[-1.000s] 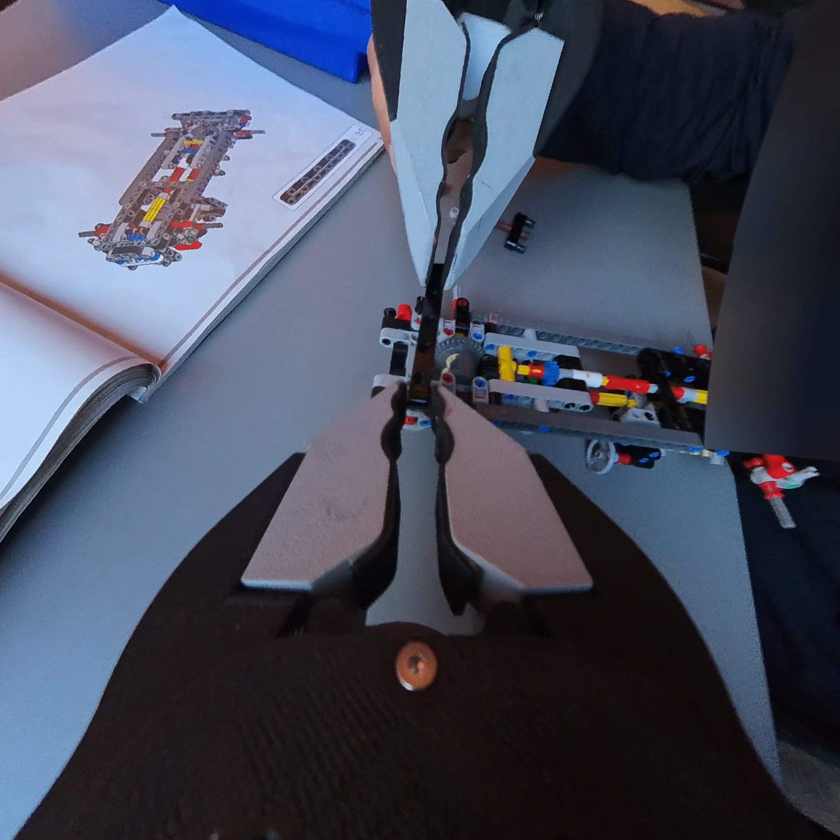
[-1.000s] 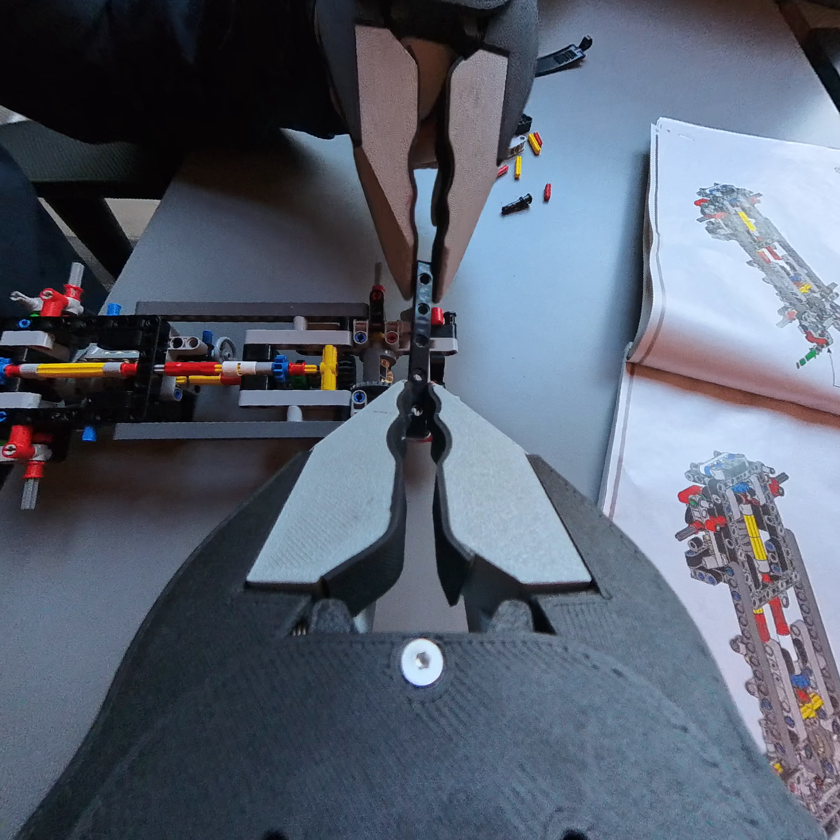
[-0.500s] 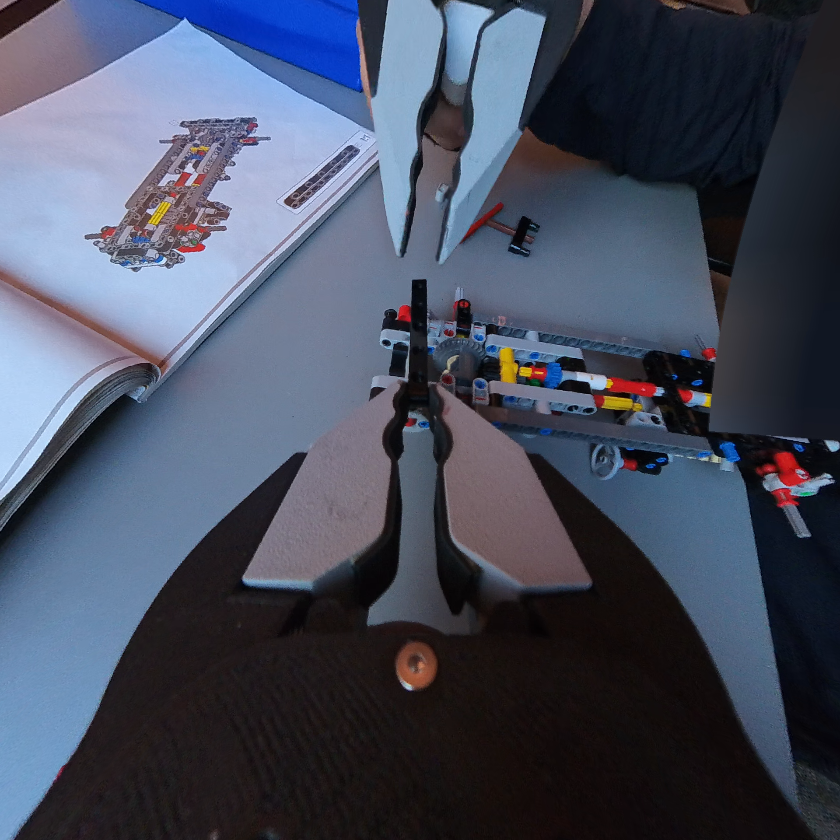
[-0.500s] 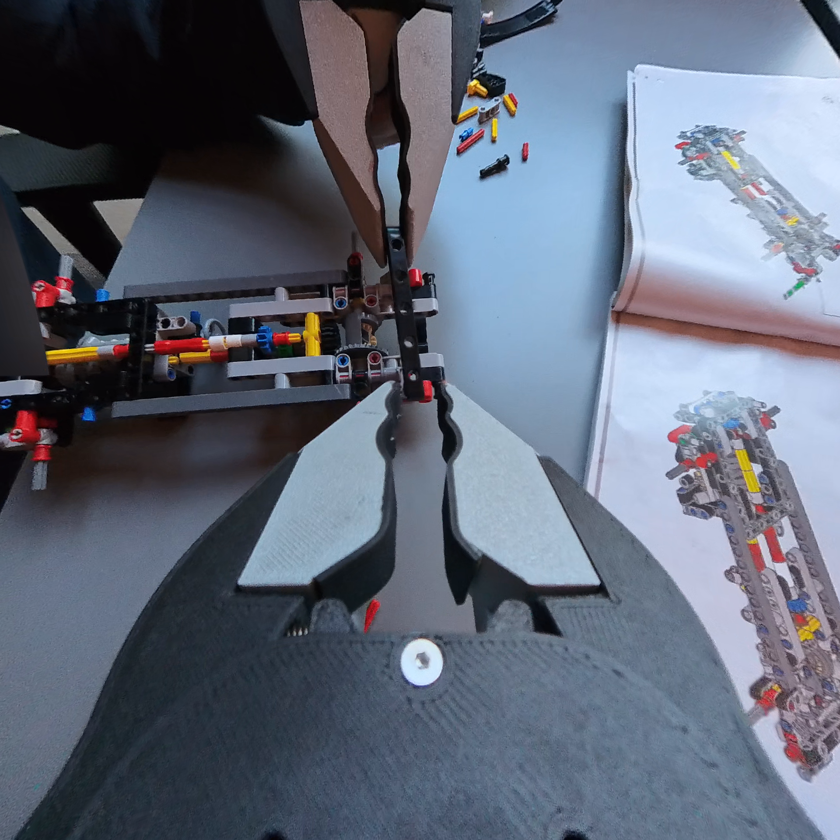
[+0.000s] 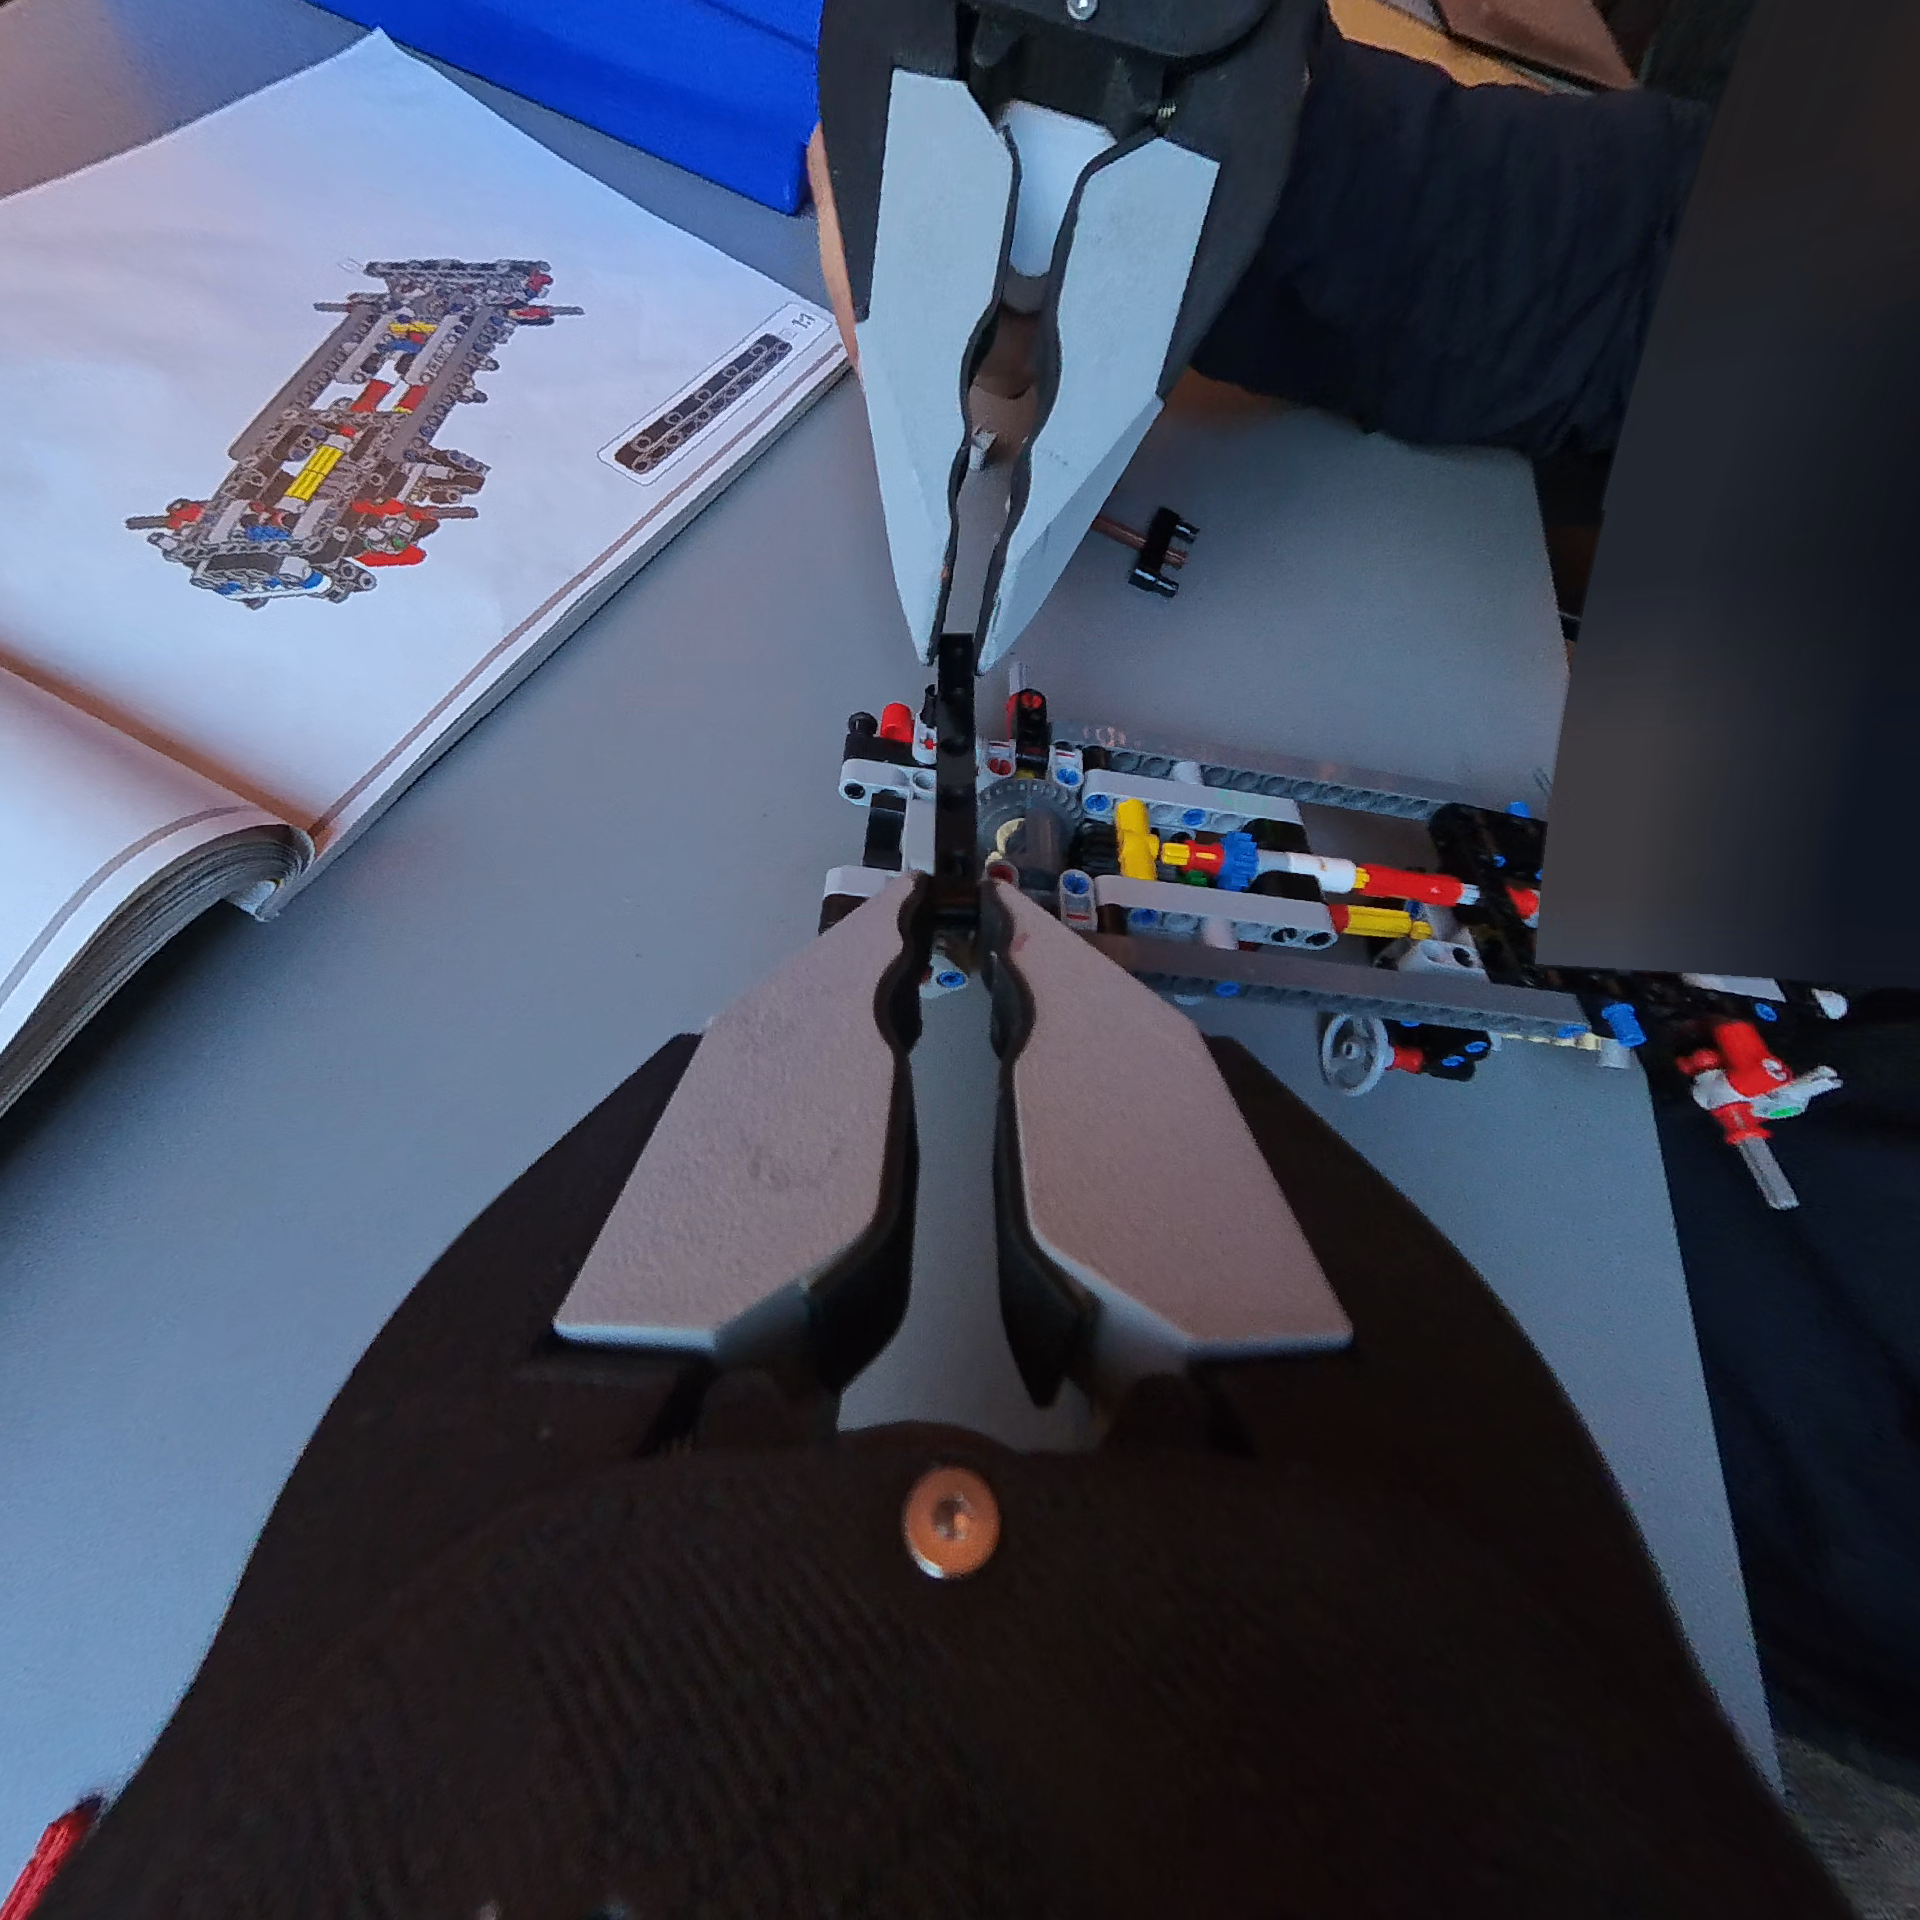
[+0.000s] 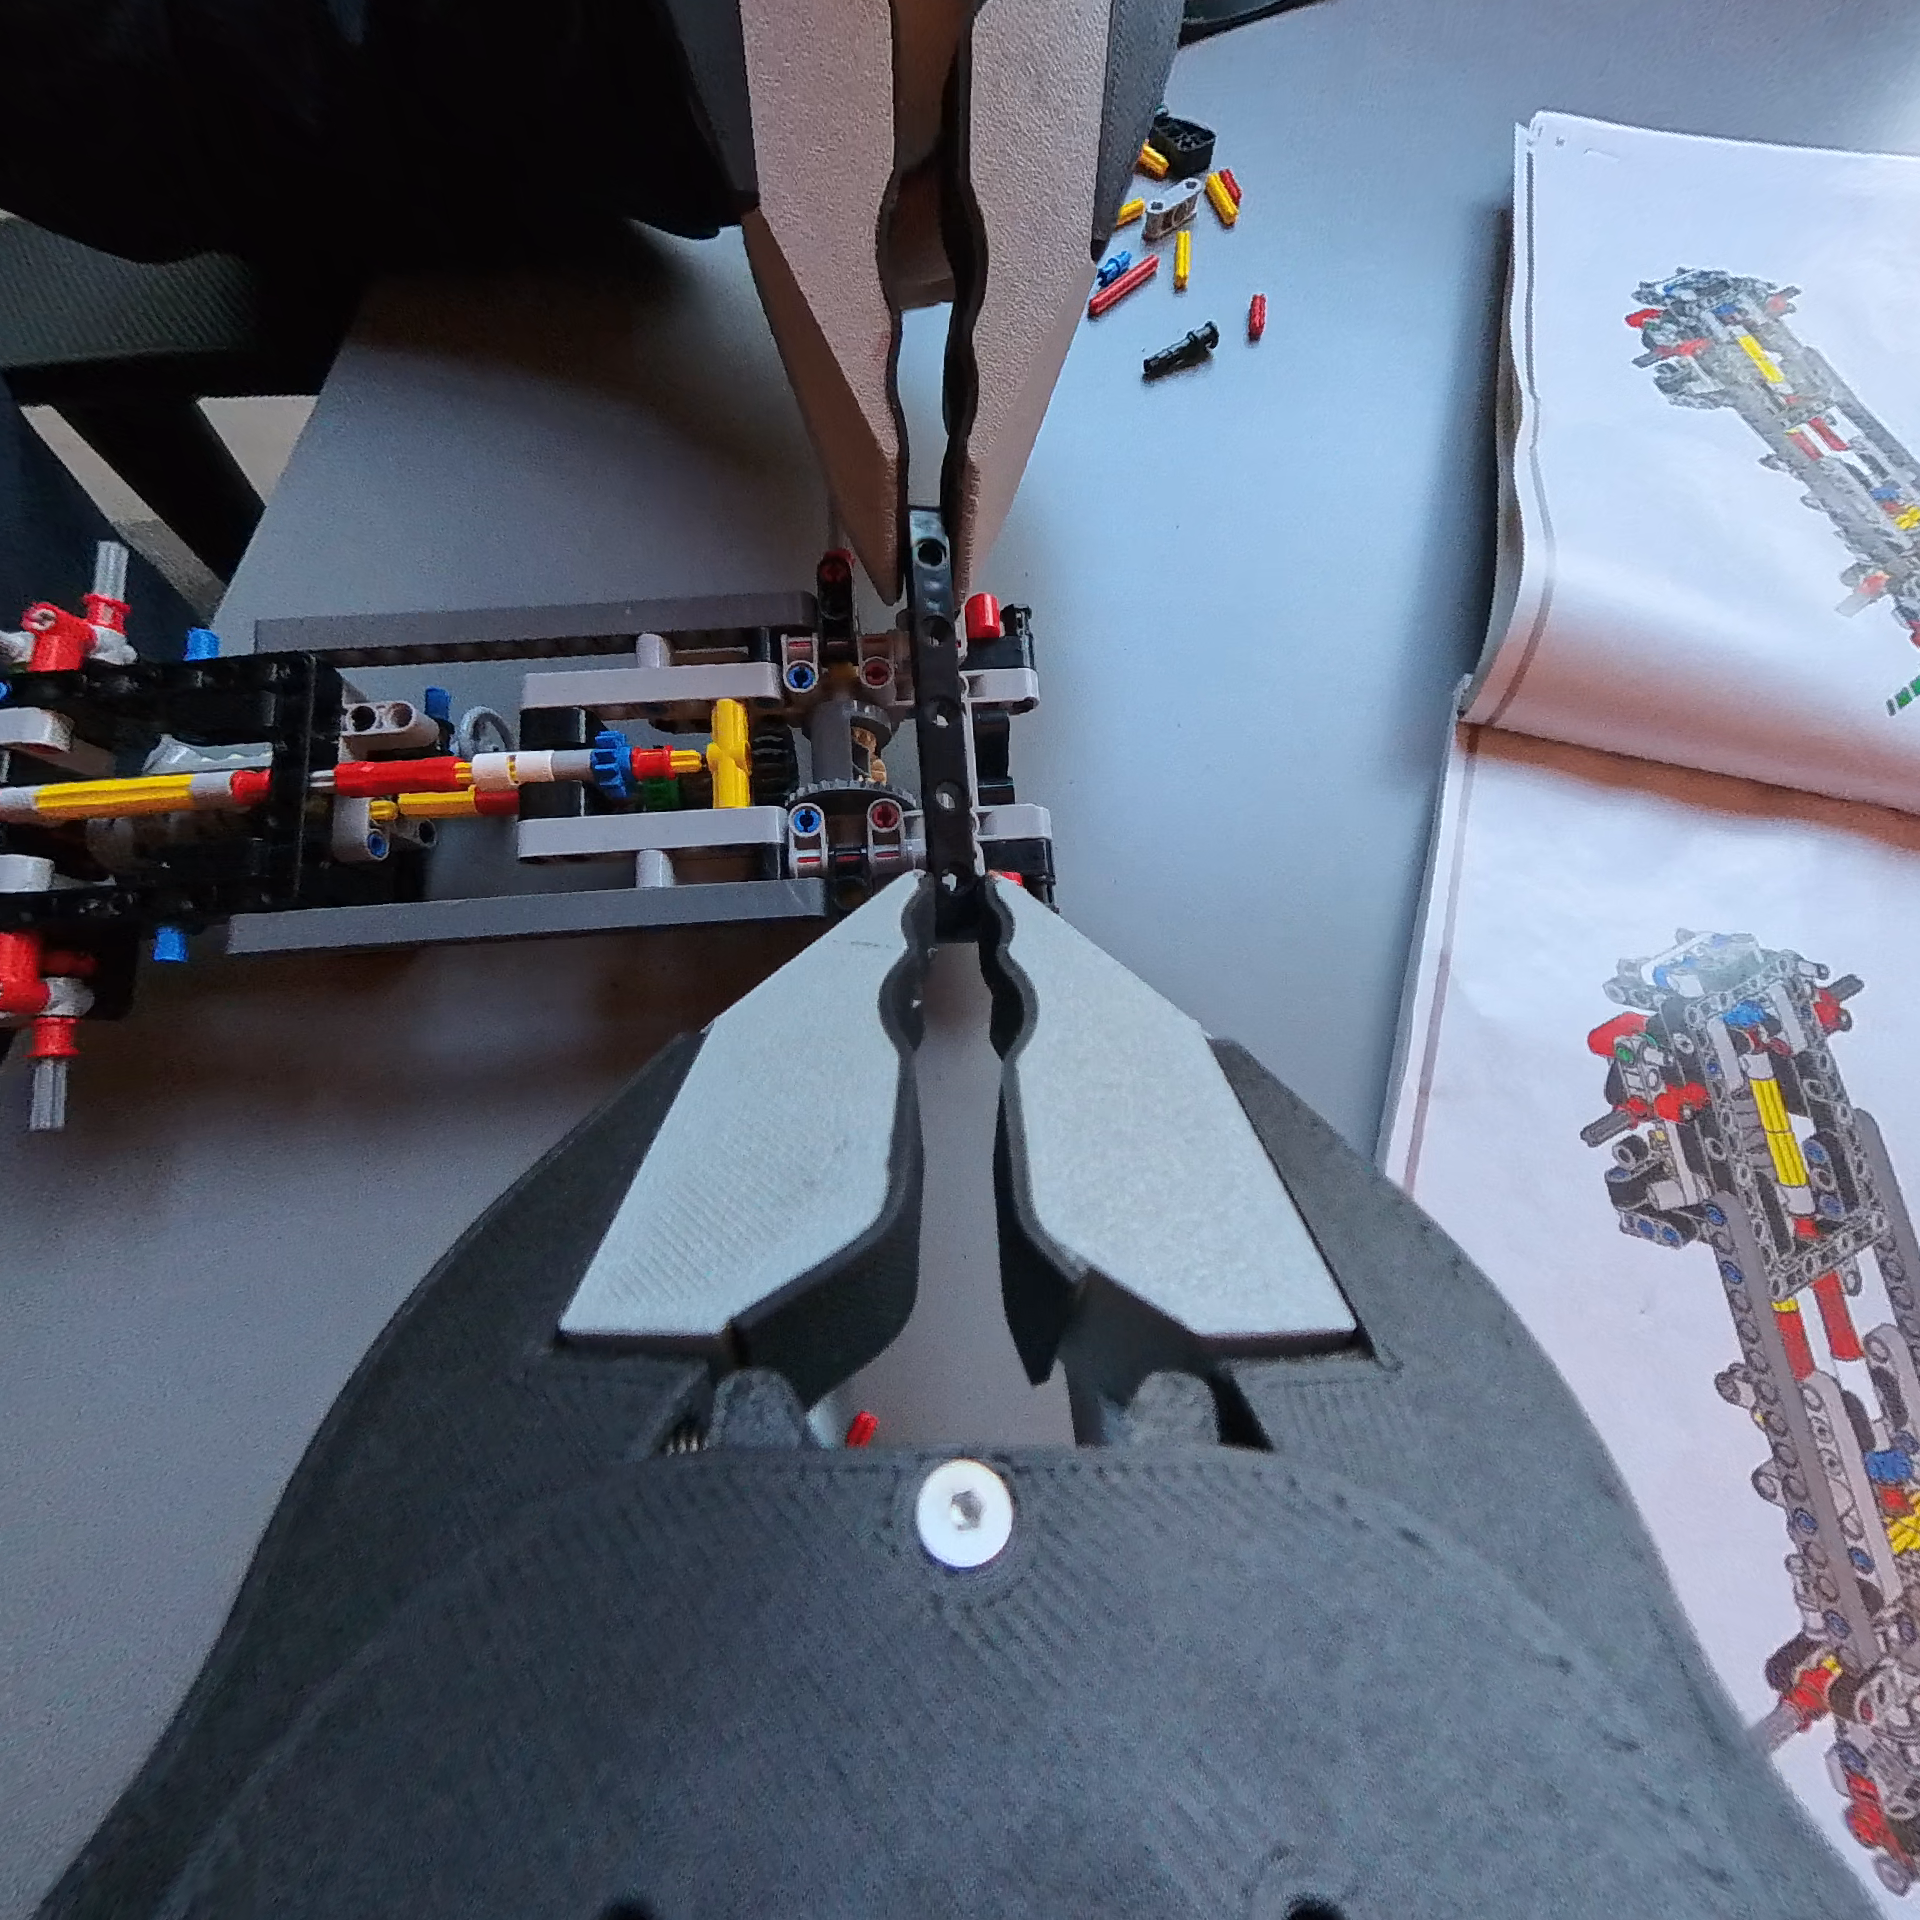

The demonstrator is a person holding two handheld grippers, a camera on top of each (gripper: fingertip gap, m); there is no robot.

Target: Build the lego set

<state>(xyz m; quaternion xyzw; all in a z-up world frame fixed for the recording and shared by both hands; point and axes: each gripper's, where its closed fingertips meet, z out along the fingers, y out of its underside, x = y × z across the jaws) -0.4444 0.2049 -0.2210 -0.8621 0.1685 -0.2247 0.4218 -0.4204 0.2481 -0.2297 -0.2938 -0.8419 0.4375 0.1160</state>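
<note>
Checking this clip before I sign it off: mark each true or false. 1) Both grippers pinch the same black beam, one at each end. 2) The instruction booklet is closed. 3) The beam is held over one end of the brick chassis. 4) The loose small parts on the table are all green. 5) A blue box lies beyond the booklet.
1) True: the left gripper and right gripper each clamp one end of the black beam.
2) False: the booklet lies open.
3) True: it spans the end of the chassis.
4) False: the loose parts are red, yellow, black, blue and grey.
5) True: blue box.
</note>
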